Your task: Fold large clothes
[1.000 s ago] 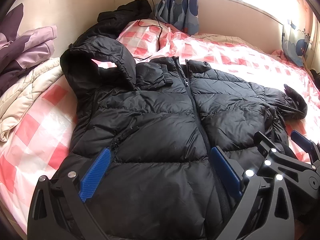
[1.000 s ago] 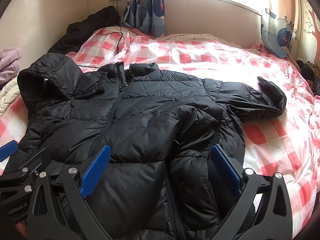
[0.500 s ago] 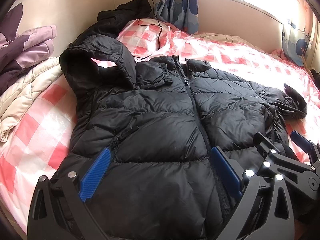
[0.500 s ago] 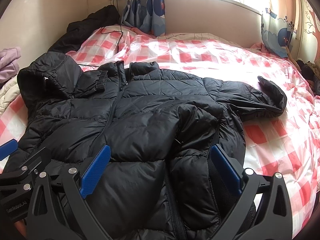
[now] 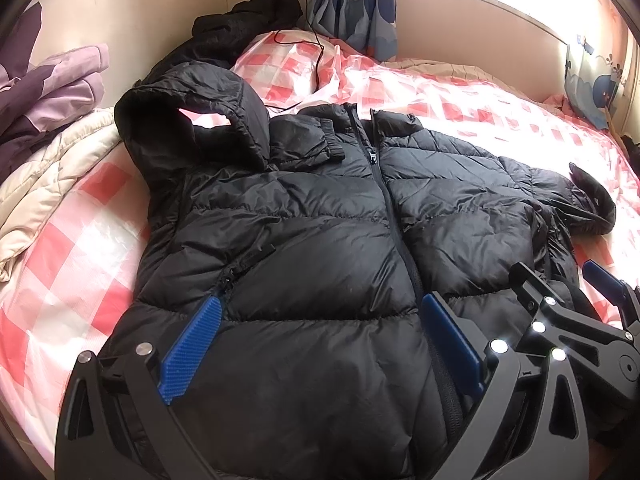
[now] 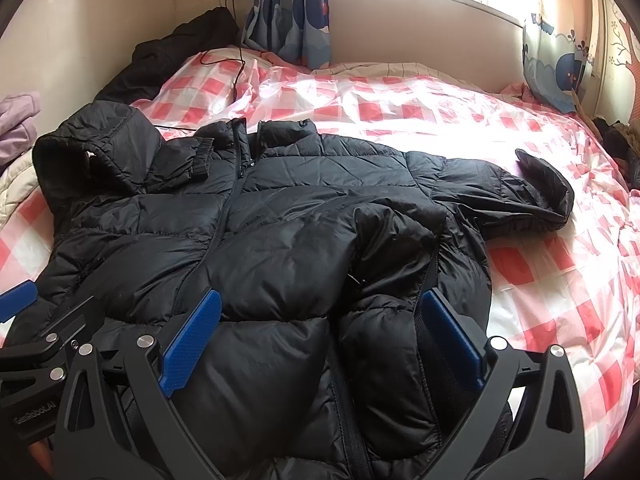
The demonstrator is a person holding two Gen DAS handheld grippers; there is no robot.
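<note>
My left gripper (image 5: pixel 320 344) and right gripper (image 6: pixel 320 336) both hang over the near hem of the black puffer jacket (image 5: pixel 320 240), fingers spread wide apart with nothing between them. The jacket lies front up and zipped on the pink checked bedspread (image 6: pixel 400 108), its hood (image 5: pixel 192 120) at the far left and one sleeve (image 6: pixel 520 192) stretched out to the right. A cream quilted garment (image 5: pixel 44 184) sits at the left edge of the bed

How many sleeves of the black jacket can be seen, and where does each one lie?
2. One sleeve stretches out to the right over the checked cover. The other sleeve is folded across the chest, its cuff beside the zipper.
</note>
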